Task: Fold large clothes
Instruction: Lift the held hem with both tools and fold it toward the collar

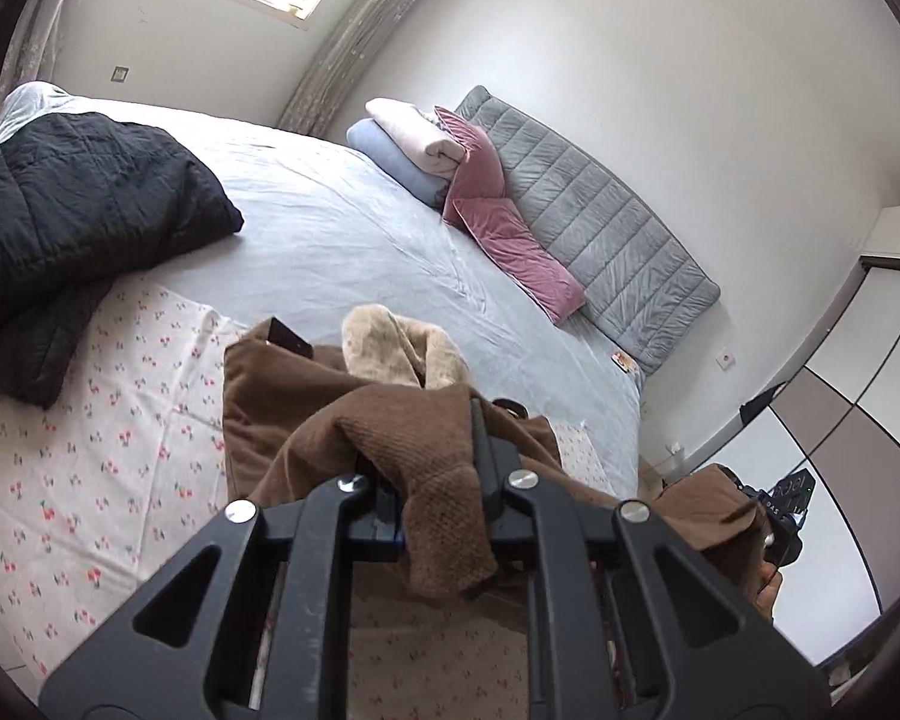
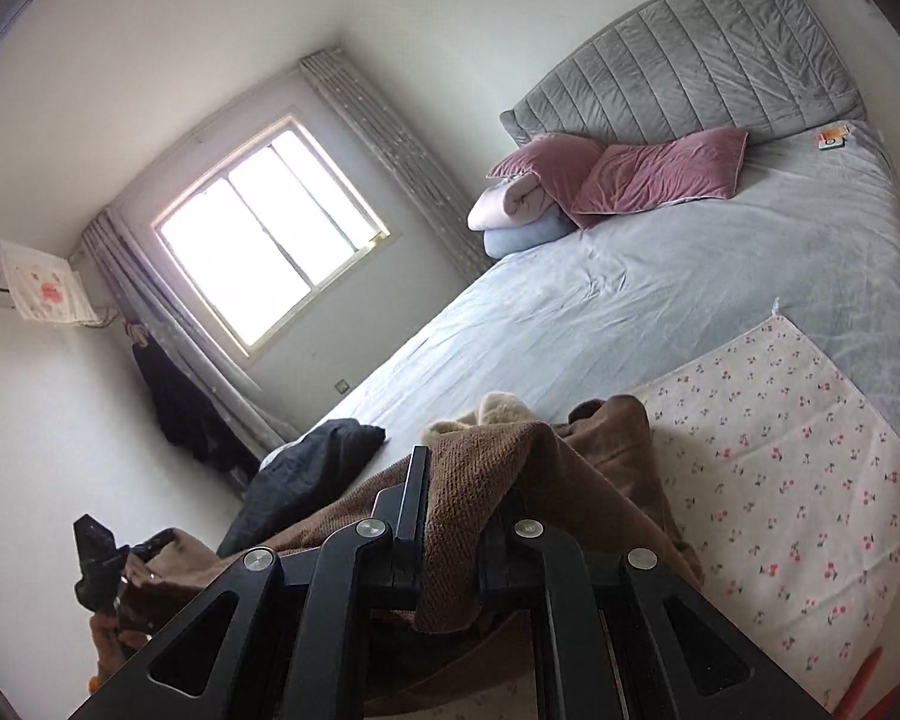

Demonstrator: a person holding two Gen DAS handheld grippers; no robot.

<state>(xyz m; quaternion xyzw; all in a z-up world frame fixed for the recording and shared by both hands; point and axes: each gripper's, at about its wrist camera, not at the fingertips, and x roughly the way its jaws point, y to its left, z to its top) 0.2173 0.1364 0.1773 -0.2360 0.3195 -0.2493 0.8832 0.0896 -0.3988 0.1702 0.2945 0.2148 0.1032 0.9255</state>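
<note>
A brown knitted garment [image 1: 390, 420] with a cream fleece lining [image 1: 402, 348] hangs lifted over the bed's near edge. My left gripper [image 1: 432, 480] is shut on one bunched edge of it. My right gripper [image 2: 456, 498] is shut on another edge of the same garment [image 2: 510, 462]. Each gripper shows in the other's view: the right gripper at the far right of the left wrist view [image 1: 780, 510], the left gripper at the lower left of the right wrist view [image 2: 102, 552]. The garment's lower part is hidden behind the gripper bodies.
A white cherry-print cloth [image 1: 90, 420] covers the near bed [image 2: 810, 480]. A black quilted jacket [image 1: 78, 210] lies at its left. Pink pillows [image 1: 510, 228], folded blankets [image 1: 408, 138] and a grey headboard [image 1: 600, 210] are at the far end. A wardrobe [image 1: 858, 372] stands right.
</note>
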